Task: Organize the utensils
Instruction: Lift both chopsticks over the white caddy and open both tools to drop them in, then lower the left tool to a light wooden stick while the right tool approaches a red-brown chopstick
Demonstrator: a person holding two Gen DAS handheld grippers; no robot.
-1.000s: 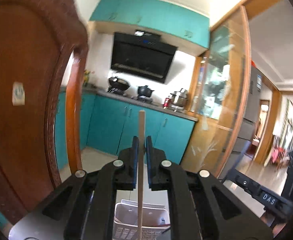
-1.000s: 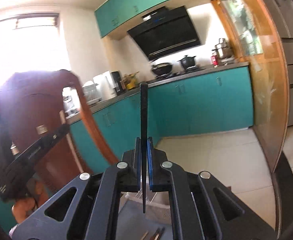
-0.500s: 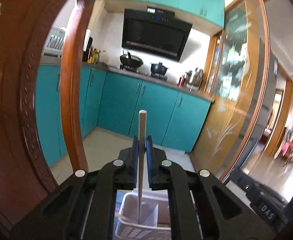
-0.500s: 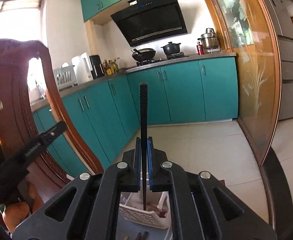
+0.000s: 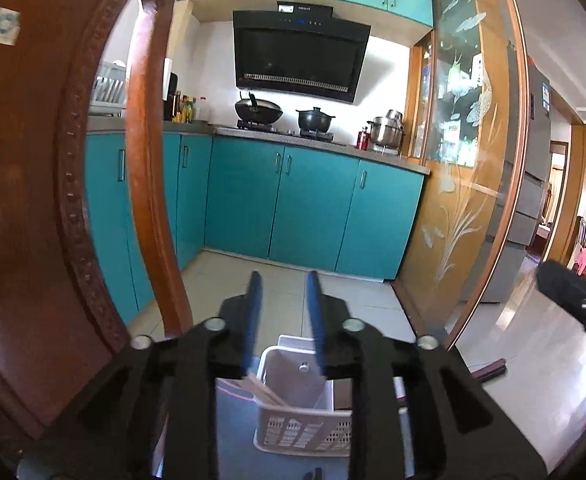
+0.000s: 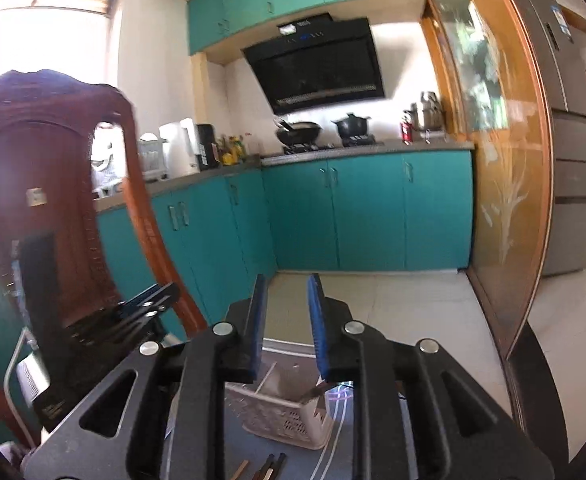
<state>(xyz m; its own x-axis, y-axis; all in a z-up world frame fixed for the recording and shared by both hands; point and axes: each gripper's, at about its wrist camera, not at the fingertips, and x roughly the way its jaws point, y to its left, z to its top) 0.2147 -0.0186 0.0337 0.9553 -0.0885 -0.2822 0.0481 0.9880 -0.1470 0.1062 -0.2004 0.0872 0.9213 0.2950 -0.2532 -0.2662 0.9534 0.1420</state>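
Observation:
My left gripper is open and empty, just above a white perforated utensil basket. Pale wooden chopsticks lie leaning in the basket's left side. My right gripper is open and empty too, above the same basket. A dark chopstick tip rests against the basket's right rim. Several more chopsticks lie on the blue table surface in front of the basket. The left gripper shows at the left of the right wrist view.
A carved dark wooden chair back stands close on the left, also in the right wrist view. Teal kitchen cabinets, a stove with pots and a glass partition lie beyond. The right gripper's body shows at right.
Both grippers have opened. The wooden chopstick has left the left gripper and the black chopstick the right one; both now lie in the basket. Both cameras have tilted down a little.

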